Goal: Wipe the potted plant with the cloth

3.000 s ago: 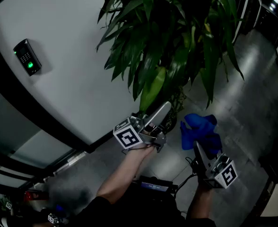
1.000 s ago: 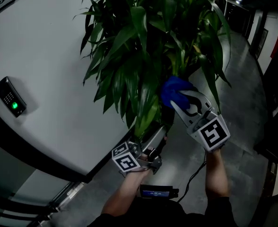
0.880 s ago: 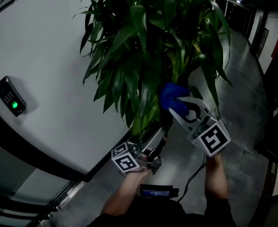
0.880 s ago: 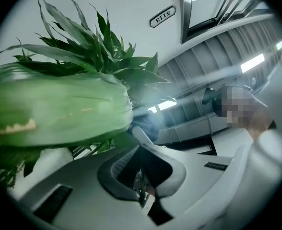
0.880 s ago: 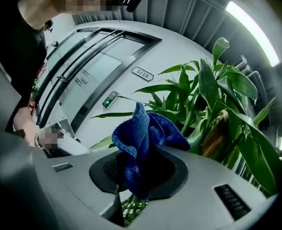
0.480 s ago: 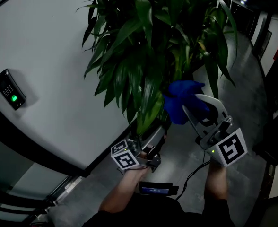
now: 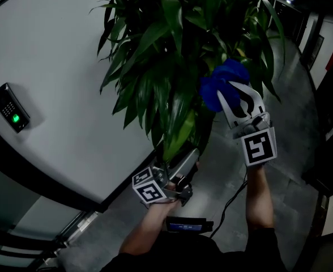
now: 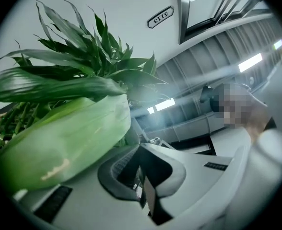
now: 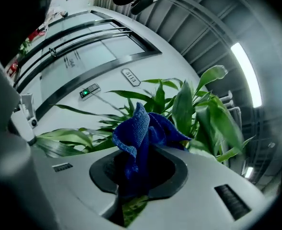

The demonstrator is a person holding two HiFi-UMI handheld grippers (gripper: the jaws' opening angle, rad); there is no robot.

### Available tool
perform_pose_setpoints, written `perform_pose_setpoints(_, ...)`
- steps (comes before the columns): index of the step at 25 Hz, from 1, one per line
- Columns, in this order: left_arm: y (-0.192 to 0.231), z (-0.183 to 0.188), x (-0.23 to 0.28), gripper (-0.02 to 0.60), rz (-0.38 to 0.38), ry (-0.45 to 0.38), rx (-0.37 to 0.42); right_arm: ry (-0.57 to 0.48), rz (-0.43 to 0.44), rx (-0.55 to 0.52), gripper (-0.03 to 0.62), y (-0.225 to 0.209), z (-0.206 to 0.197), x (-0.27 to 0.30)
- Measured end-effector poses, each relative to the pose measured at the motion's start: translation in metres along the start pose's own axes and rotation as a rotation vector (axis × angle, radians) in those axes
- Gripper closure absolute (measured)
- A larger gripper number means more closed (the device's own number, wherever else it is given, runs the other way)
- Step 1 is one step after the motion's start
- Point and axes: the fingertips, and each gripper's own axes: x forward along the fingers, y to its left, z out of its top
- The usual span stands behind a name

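Two grippers in frame, both held low in front of a tall potted plant beside a white wall. Right gripper is raised into the foliage on the plant's right side, marker cube toward the person. Its jaws are clamped on a blue cloth. The right gripper view shows the cloth bunched up out of the ring between the jaws, with a bit of leaf under it. The cloth is pressed against the green leaves at mid height.

Left gripper sits lower, below the foliage and near the wall base, pointing up toward the plant. The left gripper view shows its jaws closed together with nothing between them. A pale yellow-green leaf lies against the outer side of one jaw; can't tell if it's actually touching.

Other things: a keypad with a green light on the wall, grey glossy floor, a small device with a lit screen near the person's body, and a black cable running up toward the right forearm.
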Motion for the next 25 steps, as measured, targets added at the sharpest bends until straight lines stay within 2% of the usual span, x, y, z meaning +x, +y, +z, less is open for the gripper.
perform_pose_setpoints(10,0.001,0.001,-0.002,0.578,-0.006,0.012,-0.005,-0.033,0.272,0.212,0.494,0.069,-0.009,-0.025)
perform_pose_setpoints(19,0.007,0.003,-0.006,0.578,0.009,-0.002,-0.021,-0.094,0.441,0.393,0.494,0.106,0.0,-0.061)
perform_pose_setpoints(22,0.007,0.003,-0.005,0.578,0.015,-0.001,-0.017,-0.12,0.479,0.443,0.494,0.109,0.004,-0.075)
perform_pose_setpoints(25,0.008,0.002,-0.002,0.578,0.019,0.01,-0.004,-0.145,0.453,0.471,0.494,0.099,0.008,-0.087)
